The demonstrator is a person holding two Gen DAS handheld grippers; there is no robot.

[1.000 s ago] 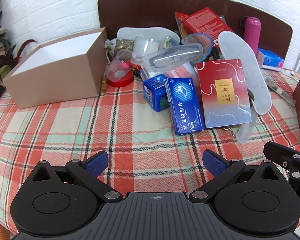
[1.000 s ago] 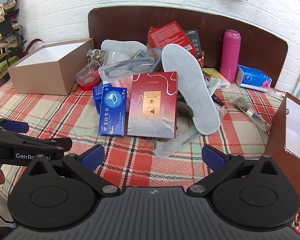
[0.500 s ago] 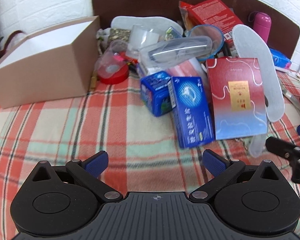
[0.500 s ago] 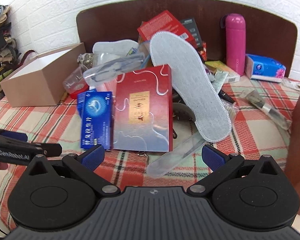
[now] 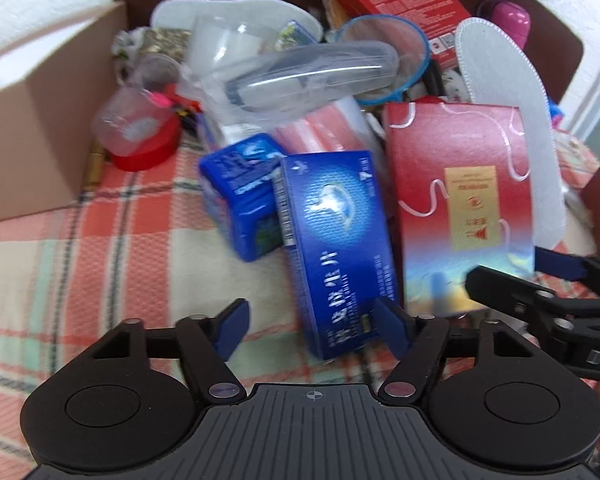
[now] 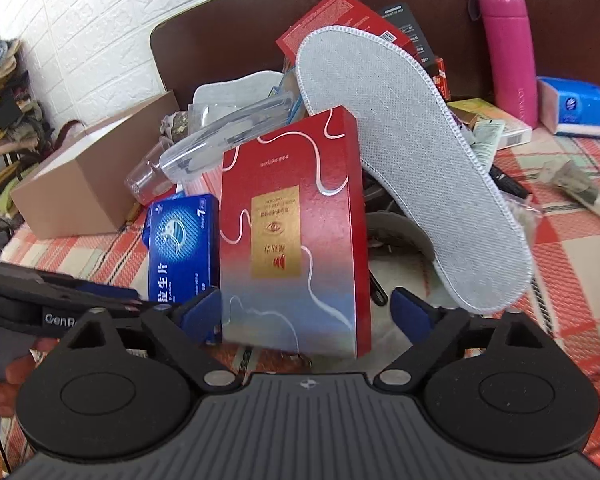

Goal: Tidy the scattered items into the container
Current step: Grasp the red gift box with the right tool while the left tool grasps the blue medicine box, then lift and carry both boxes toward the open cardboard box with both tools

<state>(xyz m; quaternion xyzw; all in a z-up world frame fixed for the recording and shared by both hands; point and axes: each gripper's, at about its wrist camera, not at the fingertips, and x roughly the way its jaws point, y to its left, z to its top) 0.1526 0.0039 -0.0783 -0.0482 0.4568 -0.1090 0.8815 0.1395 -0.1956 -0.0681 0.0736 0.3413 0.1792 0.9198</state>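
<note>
The right tool (image 6: 306, 312), jaws just closing, straddles the red box's (image 6: 296, 236) near end, pads not yet touching.

**Two wrist views, close over one pile**

The left wrist camera looks steeply down along its gripper (image 5: 310, 326), close over the blue box (image 5: 336, 240) at 12 o'clock. The right wrist camera tilts down less, close behind the red box (image 6: 296, 236). Both share these boxes, the insole (image 6: 412, 160) and the cardboard container (image 5: 32, 128) at 10 o'clock. Each catches the other gripper at its edge.
</note>
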